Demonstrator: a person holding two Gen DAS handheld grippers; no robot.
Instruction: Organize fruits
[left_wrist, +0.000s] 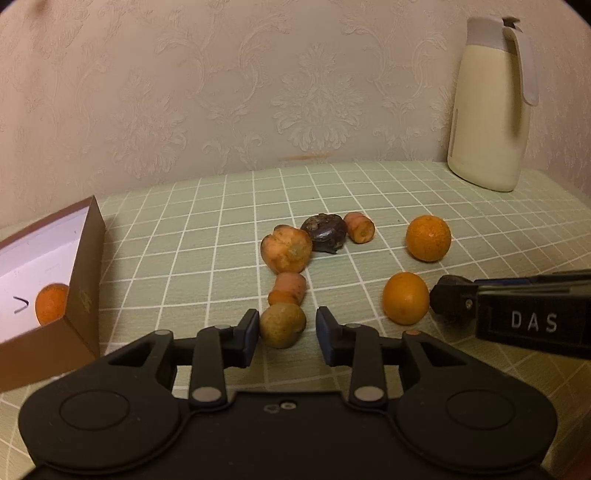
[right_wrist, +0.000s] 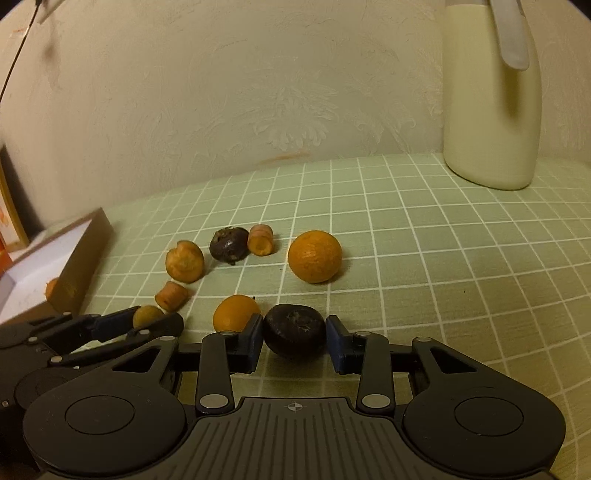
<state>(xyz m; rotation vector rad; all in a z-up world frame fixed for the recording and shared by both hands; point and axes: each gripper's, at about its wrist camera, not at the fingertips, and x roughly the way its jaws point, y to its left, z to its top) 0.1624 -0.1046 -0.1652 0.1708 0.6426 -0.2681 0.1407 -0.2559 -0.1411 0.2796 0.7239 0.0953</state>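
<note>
From the left wrist, an orange (left_wrist: 51, 303) in the brown box (left_wrist: 86, 280) is half hidden by its wall. The left gripper (left_wrist: 286, 334) brackets a dull yellow-green fruit (left_wrist: 282, 325); its left pad touches, a gap shows at the right, so it is unclenched. From the right wrist, the right gripper (right_wrist: 294, 341) is clamped on a dark, wrinkled round fruit (right_wrist: 294, 334) just above the checked green cloth (right_wrist: 424, 258). A smooth cream jug (right_wrist: 489, 110) is cut off above.
</note>
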